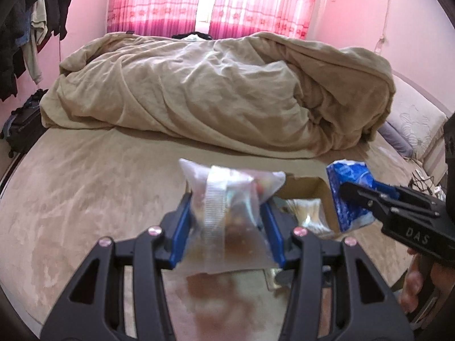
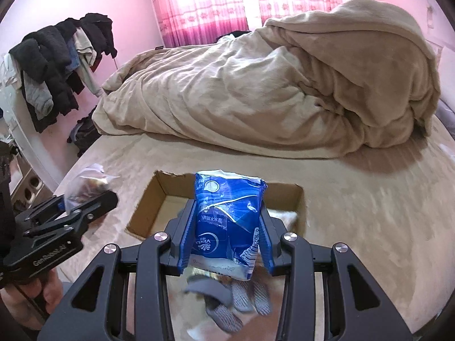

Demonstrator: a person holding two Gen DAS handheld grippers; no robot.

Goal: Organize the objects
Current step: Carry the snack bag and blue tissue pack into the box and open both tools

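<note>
My left gripper [image 1: 227,227] is shut on a clear plastic bag [image 1: 230,216] with a white ribbed strip and small items inside, held above the bed. My right gripper [image 2: 227,227] is shut on a blue tissue pack [image 2: 227,218], held over the near edge of an open cardboard box [image 2: 159,196]. The box lies on the bed and also shows in the left wrist view [image 1: 301,187], just right of the bag. The blue pack [image 1: 347,193] shows there too, at the box's right side. Something pale lies inside the box [image 2: 284,216].
A rumpled beige duvet [image 1: 216,91] covers the far half of the bed. Grey socks [image 2: 236,298] lie on the bed under my right gripper. Dark clothes [image 2: 57,65] hang at the left wall. A dark bag [image 1: 22,125] stands on the floor. Cables [image 1: 423,182] lie at right.
</note>
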